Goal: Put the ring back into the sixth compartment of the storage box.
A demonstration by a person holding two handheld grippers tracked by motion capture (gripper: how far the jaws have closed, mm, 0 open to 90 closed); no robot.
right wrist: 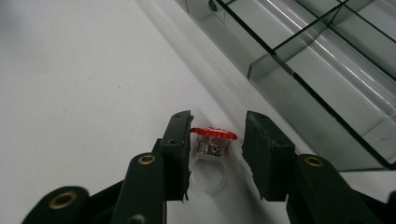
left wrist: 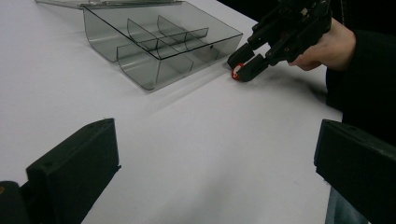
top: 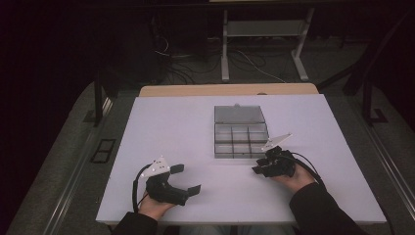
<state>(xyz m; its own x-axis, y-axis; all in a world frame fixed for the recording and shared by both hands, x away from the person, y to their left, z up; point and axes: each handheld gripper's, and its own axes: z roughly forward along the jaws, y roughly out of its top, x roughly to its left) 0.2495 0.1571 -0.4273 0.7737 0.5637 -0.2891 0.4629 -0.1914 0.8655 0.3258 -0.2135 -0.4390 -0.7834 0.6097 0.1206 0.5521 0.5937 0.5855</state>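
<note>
While the small white plastic ring with a red toothed top (right wrist: 213, 154) lies on the white counter (top: 195, 127) between the right gripper (right wrist: 215, 154)'s parted jaws, nothing is gripped yet. Just beyond stands the clear grey compartmented plastic box (top: 241, 139), its compartments bare. Left gripper (top: 186, 178) rests wide apart.

1. We see a white table top (top: 176, 127) lying on a light wooden board (top: 227, 90) that sticks out at the far edge.
2. We see a grey floor (top: 58, 166) on both sides of the table.
3. Behind the table stands a white desk frame (top: 264, 29) with two legs.
4. Thin cables (top: 244, 61) lie on the floor near those legs.
5. The back of the room is very dark, and the table is the brightest spot.
</note>
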